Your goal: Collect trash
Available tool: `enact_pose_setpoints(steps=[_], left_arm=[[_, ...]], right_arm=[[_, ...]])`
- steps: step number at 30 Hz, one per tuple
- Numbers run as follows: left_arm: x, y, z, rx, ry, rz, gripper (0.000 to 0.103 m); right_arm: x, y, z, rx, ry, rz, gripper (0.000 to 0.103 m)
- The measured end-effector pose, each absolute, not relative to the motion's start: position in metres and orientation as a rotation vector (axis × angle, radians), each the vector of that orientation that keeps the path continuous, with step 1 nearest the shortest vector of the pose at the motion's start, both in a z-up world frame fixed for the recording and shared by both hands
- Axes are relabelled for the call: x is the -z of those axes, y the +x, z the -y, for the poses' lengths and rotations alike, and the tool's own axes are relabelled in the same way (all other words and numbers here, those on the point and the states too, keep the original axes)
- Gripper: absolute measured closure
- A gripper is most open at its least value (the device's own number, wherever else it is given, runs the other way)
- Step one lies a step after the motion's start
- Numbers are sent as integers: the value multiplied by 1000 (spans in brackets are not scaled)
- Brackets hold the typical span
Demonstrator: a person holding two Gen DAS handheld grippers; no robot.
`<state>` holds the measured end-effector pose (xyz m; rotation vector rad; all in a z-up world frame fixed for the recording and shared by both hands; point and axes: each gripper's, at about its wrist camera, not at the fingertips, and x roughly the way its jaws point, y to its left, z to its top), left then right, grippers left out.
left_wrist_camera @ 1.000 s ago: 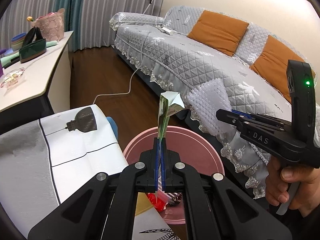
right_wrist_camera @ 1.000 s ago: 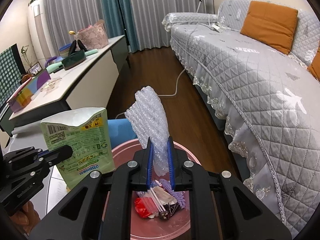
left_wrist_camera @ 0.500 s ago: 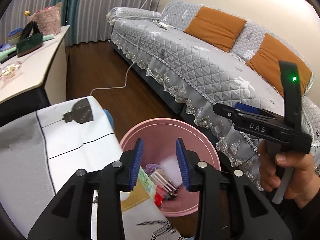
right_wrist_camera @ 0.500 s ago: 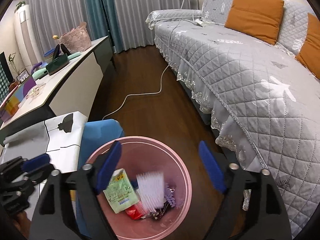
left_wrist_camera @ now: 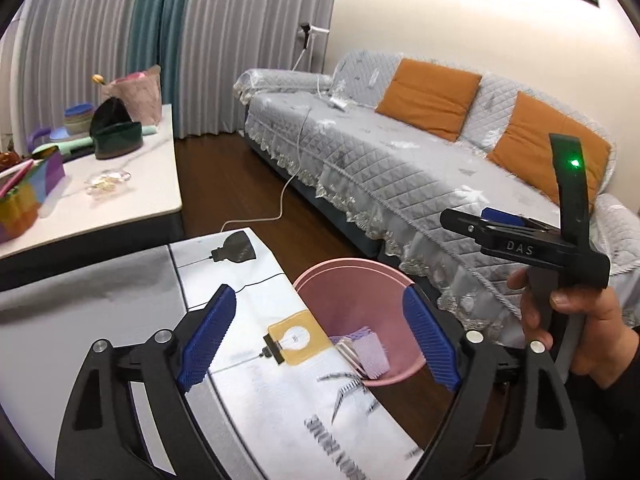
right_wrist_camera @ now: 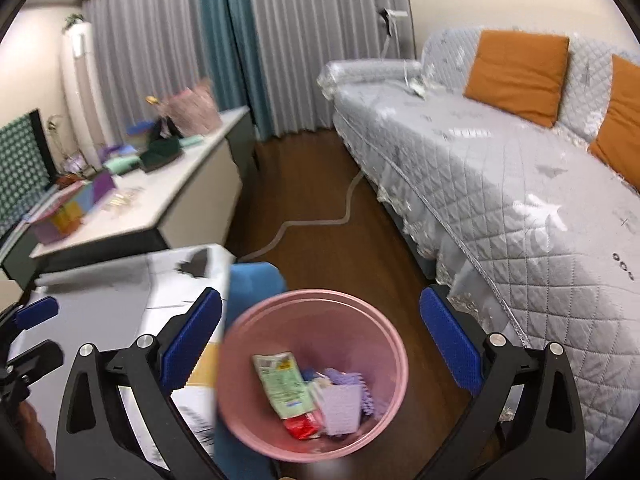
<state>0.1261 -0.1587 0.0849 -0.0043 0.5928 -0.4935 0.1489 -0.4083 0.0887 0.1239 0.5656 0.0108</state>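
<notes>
Grey curtains, a long white sideboard [right_wrist_camera: 168, 196] and a quilted grey sofa [right_wrist_camera: 500, 200] with orange cushions frame your workspace, with dark wood floor between them. Your pink bin [right_wrist_camera: 312, 384] stands on that floor just beside the printed tablecloth [left_wrist_camera: 260, 392].

Your right wrist view looks straight down into the bin: a green snack packet [right_wrist_camera: 280, 384], a pale bubble-wrap piece [right_wrist_camera: 340, 404], something purple and fluffy, and a red wrapper [right_wrist_camera: 300, 428] lie at the bottom. Your left wrist view shows only the bin's far wall [left_wrist_camera: 352, 292] and the top of the bubble wrap [left_wrist_camera: 370, 350], the rest hidden behind the table edge.

Your left gripper [left_wrist_camera: 316, 344] has just been opening; its blue pads [left_wrist_camera: 208, 336] stand wide apart with nothing between them, above the tablecloth and the bin rim. Your right gripper [right_wrist_camera: 320, 344] has likewise just been opening and is spread wide over the bin, holding nothing.

Only the left view shows your right hand [left_wrist_camera: 576, 336] around its gripper's handle, a green light glowing on it. The right view catches the left gripper's tips [right_wrist_camera: 32, 320] at its left edge.
</notes>
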Motion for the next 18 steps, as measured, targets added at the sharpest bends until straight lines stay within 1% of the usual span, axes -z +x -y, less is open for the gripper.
enact_pose_setpoints(steps=[1, 3, 8, 16, 17, 18], left_arm=[[-90, 118, 152, 477, -3, -579, 20], [-97, 105, 141, 411, -3, -552, 16], [-102, 76, 110, 296, -35, -568, 16], [-81, 24, 69, 115, -51, -603, 14], [-77, 16, 66, 99, -49, -596, 13], [-75, 10, 63, 88, -45, -591, 9]], right_arm=[[-95, 138, 402, -12, 123, -550, 5], [-102, 122, 393, -7, 122, -533, 5], [-108, 85, 369, -12, 97, -512, 5], [-93, 36, 322, -70, 44, -521, 5], [-90, 29, 317, -70, 37, -519, 5], [-88, 25, 315, -71, 38, -518, 5]])
